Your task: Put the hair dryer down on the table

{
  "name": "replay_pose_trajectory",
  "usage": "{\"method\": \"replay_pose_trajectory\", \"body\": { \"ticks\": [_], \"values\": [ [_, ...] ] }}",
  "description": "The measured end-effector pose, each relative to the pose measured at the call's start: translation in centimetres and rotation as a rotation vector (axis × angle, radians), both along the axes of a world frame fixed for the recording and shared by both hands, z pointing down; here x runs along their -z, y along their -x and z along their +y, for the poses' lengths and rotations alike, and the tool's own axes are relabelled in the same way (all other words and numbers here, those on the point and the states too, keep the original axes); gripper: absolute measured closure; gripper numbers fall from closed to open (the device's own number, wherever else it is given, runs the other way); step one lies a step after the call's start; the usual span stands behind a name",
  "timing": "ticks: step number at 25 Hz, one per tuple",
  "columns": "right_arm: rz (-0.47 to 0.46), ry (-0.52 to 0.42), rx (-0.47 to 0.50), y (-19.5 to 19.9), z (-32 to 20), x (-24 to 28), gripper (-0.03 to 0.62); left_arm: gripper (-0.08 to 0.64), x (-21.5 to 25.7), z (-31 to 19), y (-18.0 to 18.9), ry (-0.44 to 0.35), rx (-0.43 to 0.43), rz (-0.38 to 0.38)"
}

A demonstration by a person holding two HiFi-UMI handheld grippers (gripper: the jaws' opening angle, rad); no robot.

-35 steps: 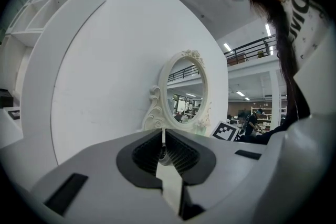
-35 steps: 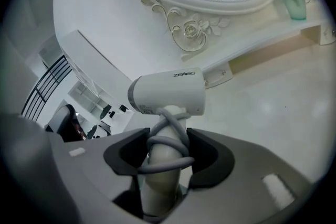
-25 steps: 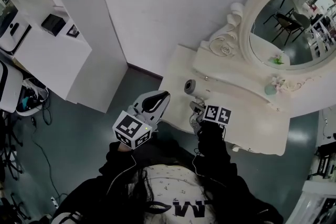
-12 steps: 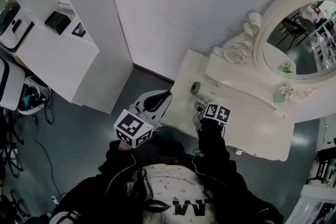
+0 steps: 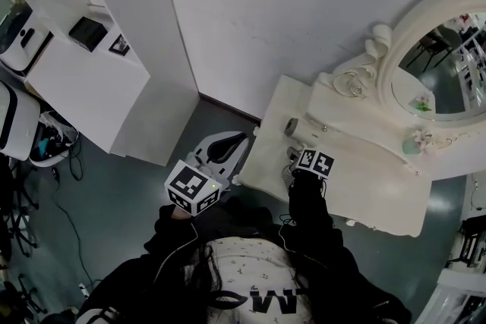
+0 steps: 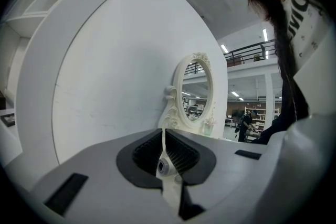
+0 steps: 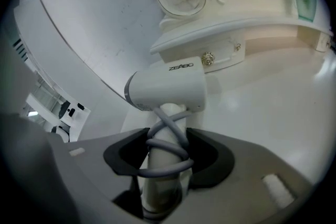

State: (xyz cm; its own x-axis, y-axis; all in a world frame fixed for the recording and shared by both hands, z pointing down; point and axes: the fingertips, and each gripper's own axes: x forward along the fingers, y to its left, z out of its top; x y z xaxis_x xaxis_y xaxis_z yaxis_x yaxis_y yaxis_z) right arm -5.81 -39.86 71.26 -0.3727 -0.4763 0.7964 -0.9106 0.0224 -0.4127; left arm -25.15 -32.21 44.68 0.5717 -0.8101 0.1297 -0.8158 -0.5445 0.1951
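Observation:
A white hair dryer (image 7: 168,89) with its grey cord wound round the handle stands upright in my right gripper (image 7: 165,147), whose jaws are shut on the handle. In the head view the hair dryer (image 5: 295,128) is over the left part of the white dressing table (image 5: 364,186), just beyond my right gripper (image 5: 298,155). Whether it touches the tabletop cannot be told. My left gripper (image 5: 225,150) hangs off the table's left edge over the floor. Its jaws (image 6: 163,136) are shut with nothing in them.
An oval mirror (image 5: 448,64) in a carved frame stands on a low drawer unit (image 7: 226,52) at the back of the table. A small vase of flowers (image 5: 414,139) sits under the mirror. A white shelf unit (image 5: 83,64) stands at the left by the wall.
The head view has swung, so the table and mirror sit further right in the picture. Both grippers keep their places, and the right one still holds the dryer.

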Motion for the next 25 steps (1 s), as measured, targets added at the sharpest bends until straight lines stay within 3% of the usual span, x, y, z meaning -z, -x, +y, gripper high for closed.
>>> {"method": "replay_pose_trajectory", "body": {
  "ticks": [6, 11, 15, 19, 25],
  "values": [
    [0.018, -0.049, -0.018, 0.1, 0.0, 0.2, 0.364, 0.558, 0.0, -0.2, 0.2, 0.002, -0.005, 0.002],
    [0.079, -0.122, 0.060, 0.7, 0.5, 0.2, 0.351, 0.560, 0.3, 0.2, -0.5, -0.010, -0.028, 0.000],
    [0.048, -0.137, 0.057, 0.8, 0.7, 0.9, 0.327, 0.560, 0.6, 0.4, -0.9, -0.018, -0.043, -0.003],
    [0.077, -0.228, 0.072, 0.5, 0.6, 4.2, 0.327, 0.560, 0.7, 0.5, -1.3, -0.024, -0.063, 0.001],
    [-0.001, -0.357, 0.069, 0.8, 2.1, 9.5, 0.327, 0.558, 0.5, 0.3, -3.0, -0.023, -0.126, 0.012]
  ]
}}
